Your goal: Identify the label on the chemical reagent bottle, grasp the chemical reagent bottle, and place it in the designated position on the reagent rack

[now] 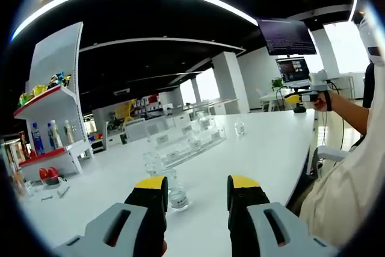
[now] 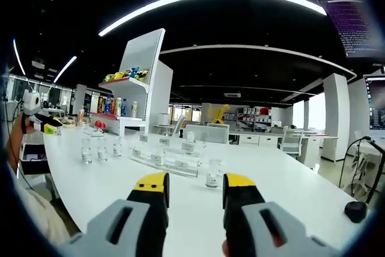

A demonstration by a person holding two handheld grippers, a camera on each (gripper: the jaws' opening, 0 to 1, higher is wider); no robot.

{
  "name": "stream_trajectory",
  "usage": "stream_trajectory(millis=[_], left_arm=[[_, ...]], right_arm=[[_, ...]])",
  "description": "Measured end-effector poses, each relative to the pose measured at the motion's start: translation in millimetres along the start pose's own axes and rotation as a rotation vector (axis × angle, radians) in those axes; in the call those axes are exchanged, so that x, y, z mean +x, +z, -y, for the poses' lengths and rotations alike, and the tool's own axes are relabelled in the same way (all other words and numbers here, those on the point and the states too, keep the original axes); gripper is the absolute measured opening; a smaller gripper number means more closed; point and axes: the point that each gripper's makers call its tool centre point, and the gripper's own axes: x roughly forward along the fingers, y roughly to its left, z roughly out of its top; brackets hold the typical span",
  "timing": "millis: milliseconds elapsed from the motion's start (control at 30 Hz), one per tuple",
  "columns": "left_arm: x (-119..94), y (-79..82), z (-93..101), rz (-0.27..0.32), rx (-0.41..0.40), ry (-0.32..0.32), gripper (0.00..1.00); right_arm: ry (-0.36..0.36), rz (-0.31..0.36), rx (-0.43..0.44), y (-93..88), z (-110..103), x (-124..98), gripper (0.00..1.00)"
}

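Yellow pads tip both pairs of jaws, and both pairs stand parted with nothing between them. In the left gripper view, our left gripper (image 1: 197, 192) hangs low over the white desk (image 1: 264, 148), and a small clear glass reagent bottle (image 1: 176, 194) stands upright just beyond its left jaw, partly hidden by it. We judge this to be the approach stage: jaws spread wide enough to straddle a bottle, none gripped yet. A second small bottle (image 1: 151, 164) stands a little further on, beside the near end of the clear reagent rack (image 1: 186, 142), which runs away from us along the desk. One more bottle (image 1: 239, 127) stands apart past the rack's far end. The labels are too small to read here (so the identifying step cannot be confirmed).

In the right gripper view, our right gripper (image 2: 194, 189) is likewise released, and a bottle (image 2: 213, 174) stands just beyond the gap between its jaws. The rack (image 2: 165, 159) with its white tags lies behind and left of that bottle; three bottles (image 2: 101, 148) wait in a row further left. The rack's tags presumably mark designated slots, hence bottles staged close around it.

Far off, a white shelf unit (image 2: 139, 82) holds coloured goods.
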Motion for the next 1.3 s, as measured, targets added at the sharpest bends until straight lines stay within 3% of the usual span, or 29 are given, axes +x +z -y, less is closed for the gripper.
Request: stream_trajectory(millis=[1300], left_arm=[[1.3,-8.0,-2.5,-0.019,-0.014,-0.002,0.4]], right_arm=[[-0.006,-0.026,0.016,-10.7,-0.8,4.1,0.35]])
